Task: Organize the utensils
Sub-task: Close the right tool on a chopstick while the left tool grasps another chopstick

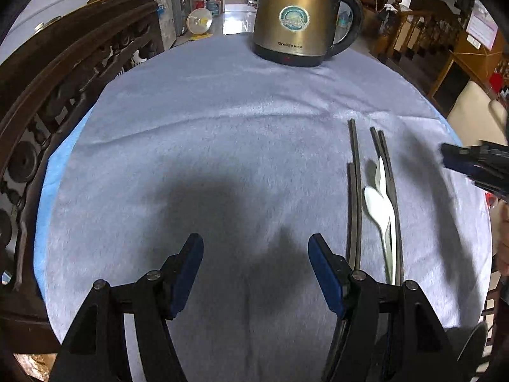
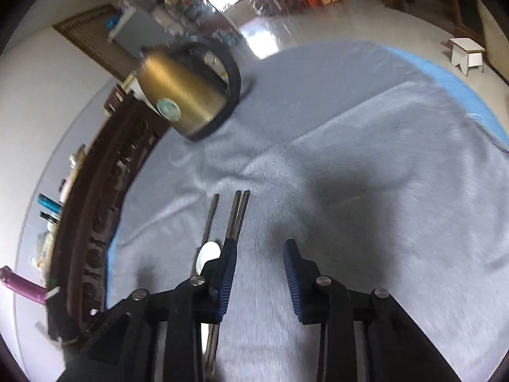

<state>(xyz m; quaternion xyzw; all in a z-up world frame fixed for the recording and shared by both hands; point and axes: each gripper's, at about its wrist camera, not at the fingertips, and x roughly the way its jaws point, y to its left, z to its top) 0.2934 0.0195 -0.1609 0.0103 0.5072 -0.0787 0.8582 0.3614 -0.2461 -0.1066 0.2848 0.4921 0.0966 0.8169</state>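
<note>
Approaching utensils | chopsticks (image 1: 356, 191) and white spoon (image 1: 380, 210) lie together on the bench (image 1: 222, 146), right of centre | left hand-held gripper (image 1: 256, 267) released, empty | right hand-held gripper (image 2: 259, 267) released, just beside them | advice: grasp one piece mid-shaft, lift squarely.

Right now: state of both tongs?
Left tongs: open, holding nothing, over bare cloth.
Right tongs: open, holding nothing; chopsticks and spoon lie beside its left finger.
</note>
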